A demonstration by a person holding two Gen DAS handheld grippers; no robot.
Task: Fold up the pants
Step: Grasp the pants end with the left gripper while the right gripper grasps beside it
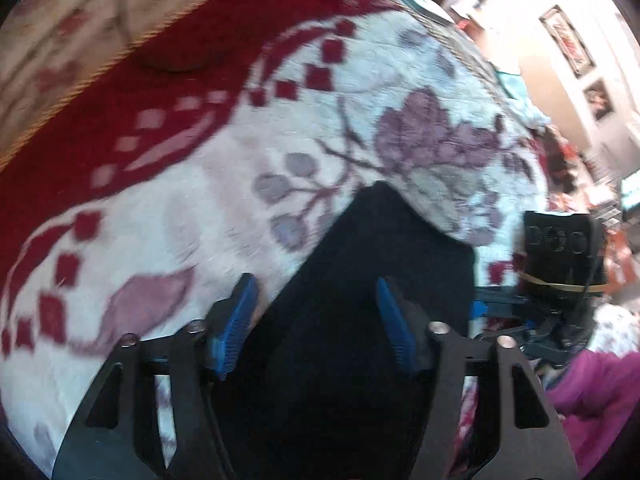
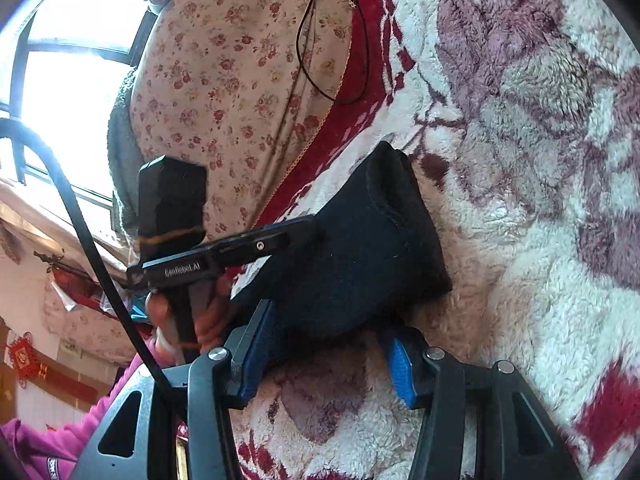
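The black pants point(image 1: 372, 264) lie folded into a compact bundle on a fleece blanket point(image 1: 180, 208). In the left wrist view my left gripper point(image 1: 316, 312) has its blue-padded fingers point(image 1: 240, 312) wide apart above the bundle, with nothing between the pads. In the right wrist view the pants point(image 2: 360, 256) show as a thick dark wedge on the blanket point(image 2: 520, 240). My right gripper point(image 2: 324, 348) is open, its fingers either side of the bundle's near edge. The left gripper's body point(image 2: 224, 252) touches the bundle's left side there.
The blanket is white fleece with purple flowers and a red border. A floral pillow point(image 2: 224, 72) with a thin black cable point(image 2: 332, 40) lies beyond it. A window point(image 2: 68, 60) is at the left. A pink sleeve point(image 1: 592, 392) and the right gripper's body point(image 1: 560, 248) sit to the right.
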